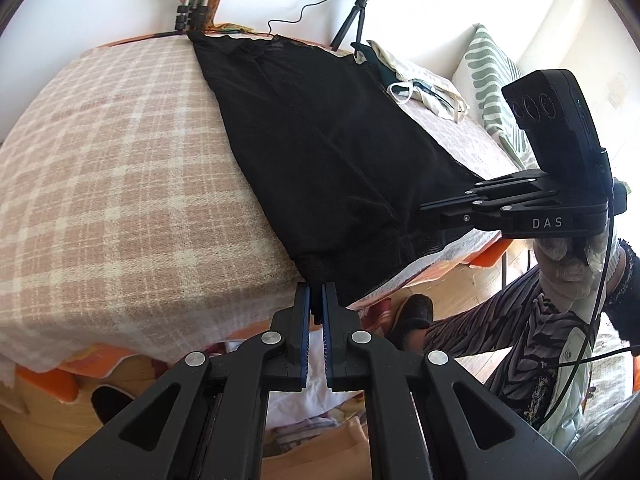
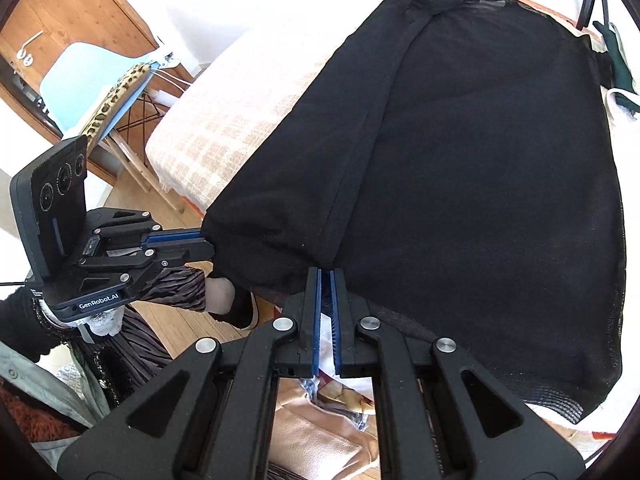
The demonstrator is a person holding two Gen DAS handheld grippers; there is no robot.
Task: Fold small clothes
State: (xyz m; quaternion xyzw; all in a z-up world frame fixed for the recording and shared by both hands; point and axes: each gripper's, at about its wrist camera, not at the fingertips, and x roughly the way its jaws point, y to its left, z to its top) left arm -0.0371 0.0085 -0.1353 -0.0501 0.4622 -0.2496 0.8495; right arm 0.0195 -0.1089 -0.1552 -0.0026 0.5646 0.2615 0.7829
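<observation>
A black garment lies stretched lengthwise on the checked blanket of a table; it fills most of the right wrist view. My left gripper is shut on the garment's near corner at the table's front edge, and it shows in the right wrist view pinching the left end of the near hem. My right gripper is shut on the near hem further right; in the left wrist view its fingertips pinch the same hem. The hem hangs slightly over the table edge.
Other clothes lie at the table's far right. A ring-light tripod stands at the far edge. A striped cushion is on the right. A blue chair stands left. My legs and a laundry pile are below.
</observation>
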